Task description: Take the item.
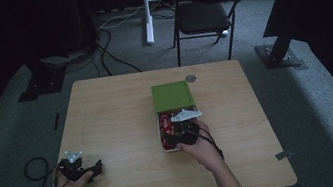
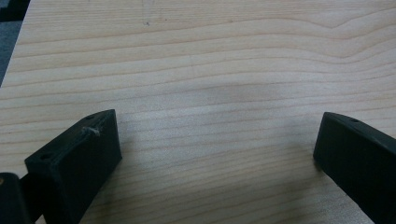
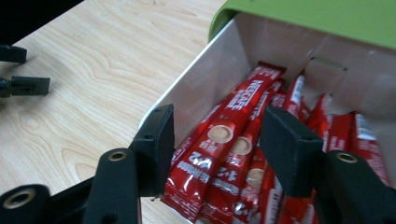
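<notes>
Biggest risk imo: the right gripper [image 3: 217,140] sits over the open drawer [image 1: 169,146] at centre frame in the high view, fingers half open astride a packed pile of red sachets [image 3: 233,140], so it could pinch two or snag the drawer wall. Can't tell if the pads touch one yet. Left gripper [image 2: 217,154] rests wide open, empty, on the worktop [image 2: 210,60]. Drawer's back is hidden under the green box [image 1: 171,95].

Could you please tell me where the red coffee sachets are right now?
The red coffee sachets lie in the open white drawer pulled out of the green box right of the table's centre in the high view, directly beneath the right gripper.
</notes>
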A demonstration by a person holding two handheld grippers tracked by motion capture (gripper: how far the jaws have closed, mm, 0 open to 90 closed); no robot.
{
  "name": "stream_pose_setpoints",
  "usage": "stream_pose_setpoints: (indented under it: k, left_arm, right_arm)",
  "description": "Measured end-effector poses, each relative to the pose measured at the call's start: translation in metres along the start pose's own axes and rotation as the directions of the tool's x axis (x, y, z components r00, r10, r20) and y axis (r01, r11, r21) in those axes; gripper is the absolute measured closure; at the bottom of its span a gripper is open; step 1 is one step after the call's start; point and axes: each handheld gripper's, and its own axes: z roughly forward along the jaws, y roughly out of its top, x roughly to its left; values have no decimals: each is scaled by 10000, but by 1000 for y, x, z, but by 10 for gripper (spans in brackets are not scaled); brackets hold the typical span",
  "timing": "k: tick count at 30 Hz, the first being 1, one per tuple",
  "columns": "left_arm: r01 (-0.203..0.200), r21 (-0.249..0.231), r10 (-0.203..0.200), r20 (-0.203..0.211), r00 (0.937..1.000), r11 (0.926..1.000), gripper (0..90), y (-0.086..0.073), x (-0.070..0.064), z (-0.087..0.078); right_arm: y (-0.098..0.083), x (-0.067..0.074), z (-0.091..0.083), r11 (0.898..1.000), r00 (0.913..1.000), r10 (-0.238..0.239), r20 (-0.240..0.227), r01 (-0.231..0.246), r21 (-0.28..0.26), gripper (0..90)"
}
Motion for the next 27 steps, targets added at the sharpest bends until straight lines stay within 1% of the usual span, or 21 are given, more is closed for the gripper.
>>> stream_pose_setpoints:
  k: [2, 3, 5, 6, 7, 11, 14, 16, 18, 20, 21, 23, 27]
  left_arm:
    - [23, -15, -23, 0, 10000, 10000, 13, 0, 0, 0]
    - [29, -21, -29, 2, 10000, 10000, 13, 0, 0, 0]
    - [30, -21, -30, 3, 10000, 10000, 13, 0, 0, 0]
    - [30, -21, -30, 3, 10000, 10000, 13, 0, 0, 0]
    - [28, -21, -28, 1, 10000, 10000, 13, 0, 0, 0]
    - [31, -22, -31, 2, 10000, 10000, 13, 0, 0, 0]
    - [28, -20, -28, 2, 10000, 10000, 13, 0, 0, 0]
    - [27, -19, -27, 2, 10000, 10000, 13, 0, 0, 0]
    - [27, -20, -27, 2, 10000, 10000, 13, 0, 0, 0]
    - [26, -22, -26, 0, 10000, 10000, 13, 0, 0, 0]
    - [28, -22, -28, 2, 10000, 10000, 13, 0, 0, 0]
    - [27, -20, -27, 1, 10000, 10000, 13, 0, 0, 0]
    - [28, -22, -28, 2, 10000, 10000, 13, 0, 0, 0]
  right_arm:
    - [-2, 0, 3, 9999, 9999, -9, 107, 8, 124, 473]
    - [-2, -1, 5, 9998, 9999, 79, 115, -81, 205, 477]
    - [-4, -2, 8, 9994, 9994, 207, 271, -215, 280, 495]
    - [-4, -2, 8, 9994, 9994, 207, 271, -215, 280, 495]
    - [-4, -2, 9, 9992, 9991, 310, 286, -318, 261, 497]
    - [-5, 0, 14, 9990, 9989, 290, 355, -301, 315, 502]
    - [-5, 2, 19, 9987, 9985, 129, 540, -155, 484, 511]
    - [-6, 3, 21, 9986, 9975, 219, 666, -249, 456, 518]
    - [-5, 4, 22, 9986, 9970, 111, 764, -149, 498, 526]
    - [-5, 4, 23, 9984, 9960, 143, 880, -191, 539, 541]
    - [-5, 3, 24, 9981, 9959, 184, 889, -236, 577, 555]
    - [-7, 3, 26, 9976, 9959, 76, 899, -138, 677, 561]
    - [-9, 4, 28, 9984, 9950, 94, 990, -150, 553, 604]
